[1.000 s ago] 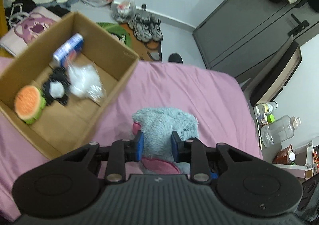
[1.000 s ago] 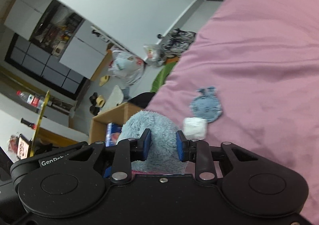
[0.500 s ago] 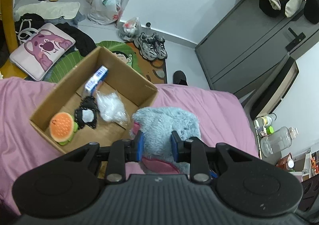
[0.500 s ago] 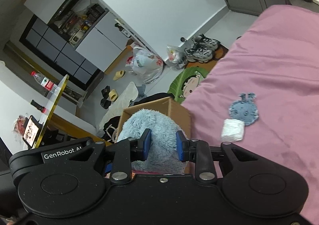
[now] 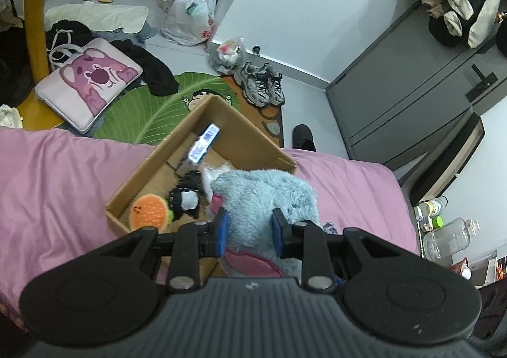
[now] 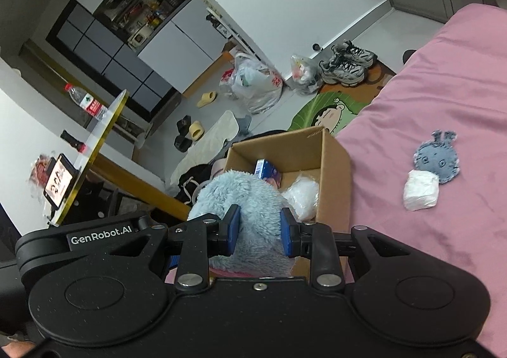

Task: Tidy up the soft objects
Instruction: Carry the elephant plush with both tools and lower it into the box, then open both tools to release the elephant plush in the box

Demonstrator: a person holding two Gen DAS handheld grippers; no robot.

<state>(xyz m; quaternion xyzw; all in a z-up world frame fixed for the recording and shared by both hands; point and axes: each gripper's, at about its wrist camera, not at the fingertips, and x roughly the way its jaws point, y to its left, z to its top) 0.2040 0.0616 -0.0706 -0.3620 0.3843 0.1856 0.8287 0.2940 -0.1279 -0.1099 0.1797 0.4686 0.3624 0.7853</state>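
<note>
Both the left tongs (image 5: 249, 233) and the right tongs (image 6: 259, 231) clamp the fluffy blue plush (image 5: 263, 196) above the cardboard box (image 5: 240, 123) on the pink bed (image 5: 57, 174).

We see a pale blue plush (image 5: 263, 196) with pink patches, a brown box (image 5: 244, 133) on a pink sheet (image 5: 63, 174), and an orange burger toy (image 5: 149, 210) inside. Our pads (image 6: 233, 228) are blue on black grippers; a grey-blue face toy (image 6: 437, 161) touches a white wad (image 6: 421, 190).
</note>
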